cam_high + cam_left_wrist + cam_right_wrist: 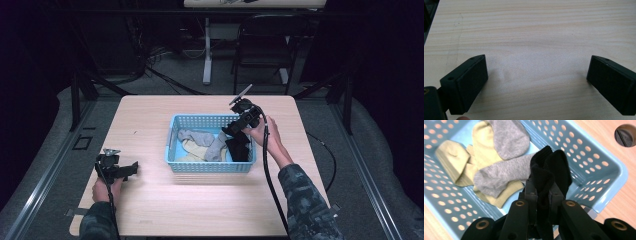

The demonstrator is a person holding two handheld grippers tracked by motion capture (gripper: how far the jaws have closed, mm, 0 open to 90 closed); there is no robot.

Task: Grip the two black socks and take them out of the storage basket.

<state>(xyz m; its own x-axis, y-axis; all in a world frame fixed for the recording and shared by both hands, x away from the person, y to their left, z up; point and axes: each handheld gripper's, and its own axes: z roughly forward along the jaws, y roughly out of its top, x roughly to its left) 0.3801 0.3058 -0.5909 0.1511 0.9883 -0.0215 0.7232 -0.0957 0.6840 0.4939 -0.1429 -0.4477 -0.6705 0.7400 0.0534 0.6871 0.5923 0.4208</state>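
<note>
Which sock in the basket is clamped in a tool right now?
The black sock, pinched in the right tool; the grey socks and yellow socks lie loose in the blue basket.

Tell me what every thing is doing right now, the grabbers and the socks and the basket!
left gripper: open, fingers wide apart, holding nothing, over bare table.
right gripper: shut on the black sock, above the basket.
black sock: pinched and bunched between the fingers, hanging into the basket.
grey socks: lying loose in the basket.
yellow socks: lying under the grey ones.
blue basket: upright on the table, socks inside.
</note>
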